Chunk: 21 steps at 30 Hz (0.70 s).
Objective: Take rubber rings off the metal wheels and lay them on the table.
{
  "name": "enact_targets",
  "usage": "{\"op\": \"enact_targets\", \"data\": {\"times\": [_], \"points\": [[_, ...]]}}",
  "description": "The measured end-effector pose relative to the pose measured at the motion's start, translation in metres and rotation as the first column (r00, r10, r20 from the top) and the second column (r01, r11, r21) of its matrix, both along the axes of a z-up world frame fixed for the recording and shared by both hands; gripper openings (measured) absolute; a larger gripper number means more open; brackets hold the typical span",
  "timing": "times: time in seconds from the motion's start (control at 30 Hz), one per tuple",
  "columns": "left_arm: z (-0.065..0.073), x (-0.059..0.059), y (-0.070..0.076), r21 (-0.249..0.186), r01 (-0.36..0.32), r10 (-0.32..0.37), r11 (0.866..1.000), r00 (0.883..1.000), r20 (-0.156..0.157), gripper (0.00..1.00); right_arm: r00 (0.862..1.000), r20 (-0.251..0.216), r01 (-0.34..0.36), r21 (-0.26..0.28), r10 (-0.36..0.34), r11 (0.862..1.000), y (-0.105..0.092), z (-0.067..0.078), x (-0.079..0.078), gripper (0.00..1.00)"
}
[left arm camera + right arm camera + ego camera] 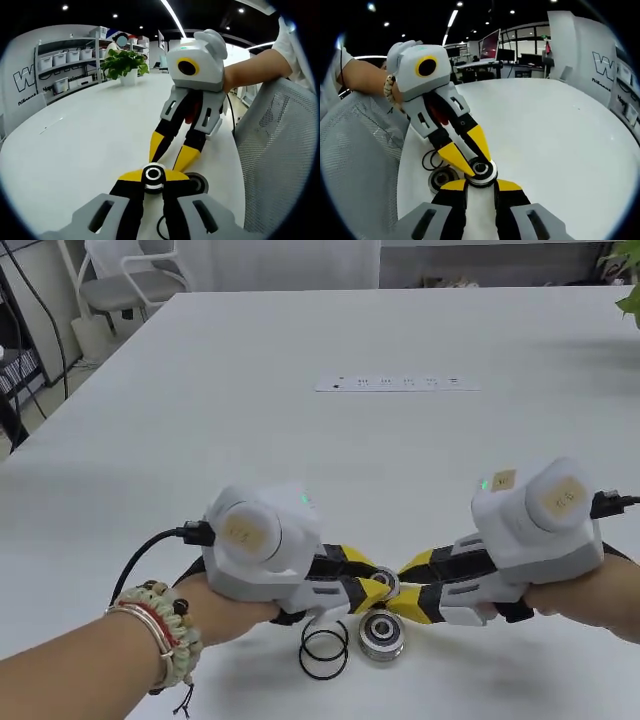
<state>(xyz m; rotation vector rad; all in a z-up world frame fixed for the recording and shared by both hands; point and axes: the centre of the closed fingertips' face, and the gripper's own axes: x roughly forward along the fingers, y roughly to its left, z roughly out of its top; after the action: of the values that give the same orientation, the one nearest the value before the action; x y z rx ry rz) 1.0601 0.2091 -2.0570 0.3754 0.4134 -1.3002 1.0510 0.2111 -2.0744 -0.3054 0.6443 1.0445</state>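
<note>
While the left tool (370, 592) is clamped on a small metal wheel (154, 175) raised just above the counter (300, 440), the right tool (408, 600) noses in at its rim; I cannot tell whether its jaws are pinching anything. A hard pull would likely twist the wheel loose and drop it onto the second wheel (382, 635) and two freed rubber rings (325, 648) lying below. Whether a ring sits on the held wheel is hidden behind the yellow tips.

Black rubber rings (324, 660), silver metal wheel (153, 176), white table (300, 390)
</note>
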Motion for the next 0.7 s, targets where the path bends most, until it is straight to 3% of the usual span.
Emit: {"op": "enact_targets", "data": {"times": [0.33, 0.37, 0.4, 0.43, 0.57, 0.7], "points": [[-0.001, 0.0, 0.0, -0.006, -0.002, 0.002, 1.0, 1.0, -0.002, 0.08, 0.999, 0.033, -0.041, -0.044, 0.043, 0.998, -0.003, -0.001, -0.002, 0.13], [-0.001, -0.001, 0.0, -0.005, -0.002, 0.002, 1.0, 1.0, -0.002, 0.08, 0.998, 0.038, -0.048, -0.105, 0.052, 0.993, -0.01, -0.006, -0.001, 0.05], [-0.001, -0.001, 0.0, -0.006, 0.001, -0.001, 1.0, 1.0, -0.004, 0.08, 0.995, 0.091, -0.035, -0.117, 0.045, 0.992, -0.012, -0.004, 0.007, 0.0], [-0.001, -0.002, 0.0, -0.007, 0.0, 0.0, 1.0, 1.0, -0.002, 0.08, 0.999, 0.044, -0.029, -0.073, 0.032, 0.997, -0.007, -0.003, 0.001, 0.0], [-0.001, -0.002, 0.001, -0.007, 0.0, 0.0, 1.0, 1.0, -0.003, 0.08, 0.998, 0.05, -0.027, -0.089, 0.031, 0.996, -0.008, -0.004, 0.002, 0.0], [-0.001, -0.002, 0.001, -0.009, 0.002, -0.002, 1.0, 1.0, -0.002, 0.08, 0.999, -0.026, 0.035, -0.049, -0.037, 0.998, -0.009, -0.003, 0.002, 0.0]]}}
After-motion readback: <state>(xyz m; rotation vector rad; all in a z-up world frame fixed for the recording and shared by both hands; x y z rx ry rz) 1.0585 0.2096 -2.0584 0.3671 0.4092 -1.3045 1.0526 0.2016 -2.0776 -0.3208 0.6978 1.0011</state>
